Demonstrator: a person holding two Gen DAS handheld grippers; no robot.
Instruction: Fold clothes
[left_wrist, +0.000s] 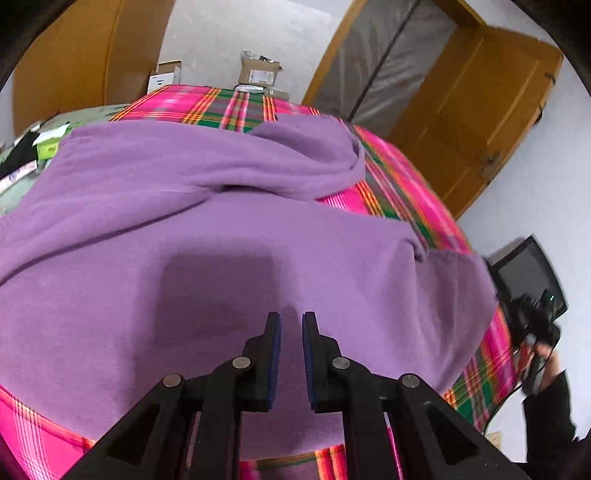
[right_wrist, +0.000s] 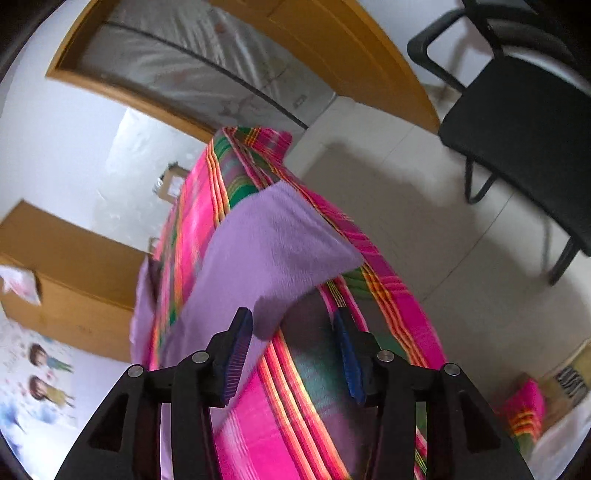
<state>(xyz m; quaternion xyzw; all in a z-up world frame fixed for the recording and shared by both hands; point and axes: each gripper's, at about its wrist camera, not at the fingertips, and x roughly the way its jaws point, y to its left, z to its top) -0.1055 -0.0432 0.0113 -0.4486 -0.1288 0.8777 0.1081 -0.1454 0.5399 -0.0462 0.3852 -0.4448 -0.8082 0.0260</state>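
Two grippers are seen above a purple fleece garment (left_wrist: 229, 221) spread on pink plaid cloth (left_wrist: 399, 184): left gripper (left_wrist: 291, 325) jaws narrowly apart, right gripper (right_wrist: 295, 325) jaws wide apart.

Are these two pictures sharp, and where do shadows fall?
Left wrist view: mostly sharp, a square dark shadow on the purple garment just ahead of the left tongs; the right edge is smeared, and straight door lines bend. Right wrist view: more blurred overall, the plaid cloth is soft; a shadow lies between the right tongs, another on the floor.
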